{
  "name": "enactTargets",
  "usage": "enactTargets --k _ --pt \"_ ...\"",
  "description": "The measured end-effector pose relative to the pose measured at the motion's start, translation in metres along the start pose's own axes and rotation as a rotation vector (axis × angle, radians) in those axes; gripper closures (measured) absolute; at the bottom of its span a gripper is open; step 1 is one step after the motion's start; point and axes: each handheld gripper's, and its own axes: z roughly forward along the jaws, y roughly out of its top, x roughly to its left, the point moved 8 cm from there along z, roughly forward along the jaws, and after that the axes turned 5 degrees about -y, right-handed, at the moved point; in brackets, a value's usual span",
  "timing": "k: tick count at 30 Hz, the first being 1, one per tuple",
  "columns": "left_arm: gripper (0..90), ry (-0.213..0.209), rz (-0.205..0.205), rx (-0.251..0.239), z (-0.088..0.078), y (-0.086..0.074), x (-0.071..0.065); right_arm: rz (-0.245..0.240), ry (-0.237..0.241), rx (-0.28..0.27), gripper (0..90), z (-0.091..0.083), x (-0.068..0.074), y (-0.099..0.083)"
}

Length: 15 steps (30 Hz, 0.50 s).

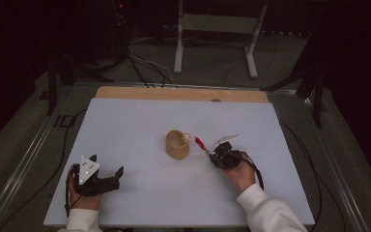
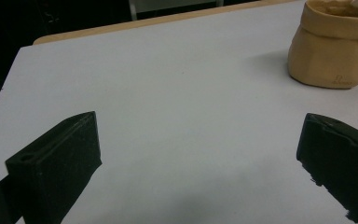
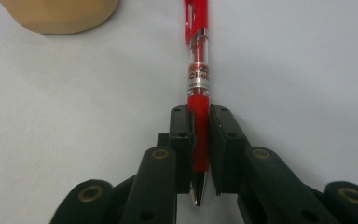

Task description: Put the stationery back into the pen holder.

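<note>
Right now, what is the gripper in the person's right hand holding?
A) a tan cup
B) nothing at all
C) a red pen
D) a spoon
C: in the right gripper view the right gripper has its two black jaws pressed against the red grip of the pen, whose metal tip points back toward the camera, while the tan cup stands apart on the white table.

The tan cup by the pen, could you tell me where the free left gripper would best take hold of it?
Probably across the cup's lower body, coming level from the left gripper's side. It stands upright, its walls are soft and creased, the folded rim looks bulky, and the left gripper's jaws stand wide apart.
</note>
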Motion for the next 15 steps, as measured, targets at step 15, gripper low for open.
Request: enactTargets --k 15 --pt "0.2 0.0 -0.001 0.0 0.0 0.0 0.0 0.016 0.019 -0.07 81.5 -0.016 -0.004 0.008"
